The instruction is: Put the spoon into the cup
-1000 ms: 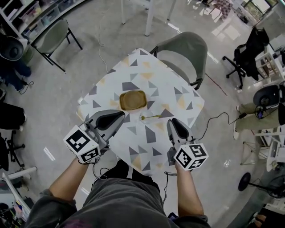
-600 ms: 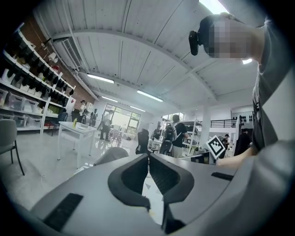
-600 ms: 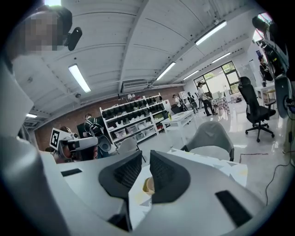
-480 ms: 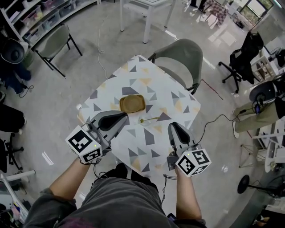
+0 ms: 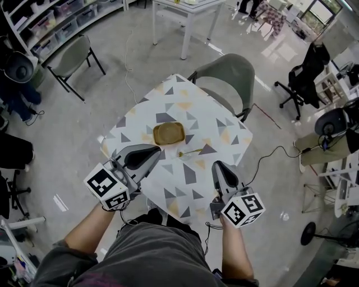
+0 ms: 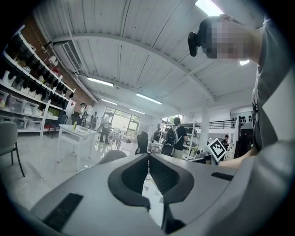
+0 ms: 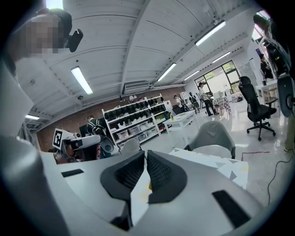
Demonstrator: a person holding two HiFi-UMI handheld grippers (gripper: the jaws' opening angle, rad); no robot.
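A brownish-yellow square cup (image 5: 168, 133) stands near the middle of the patterned table (image 5: 224, 132). The thin spoon (image 5: 190, 151) lies flat just to the cup's right and a little nearer me. My left gripper (image 5: 155, 150) hovers over the table's near left part, its tips close to the cup's near-left corner, jaws shut and empty (image 6: 148, 156). My right gripper (image 5: 218, 165) hangs over the near right edge, short of the spoon, jaws also shut with nothing in them (image 7: 144, 153). Both gripper views look out level over the room.
A grey-green chair (image 5: 225, 72) stands at the table's far side. A white table (image 5: 185, 14) is farther back, another chair (image 5: 70, 49) at left, a black office chair (image 5: 307, 70) at right. A cable (image 5: 269, 152) runs over the floor on the right.
Both grippers have drawn back slightly toward me and the head view has shifted a little. The cup and the spoon lie where they were.
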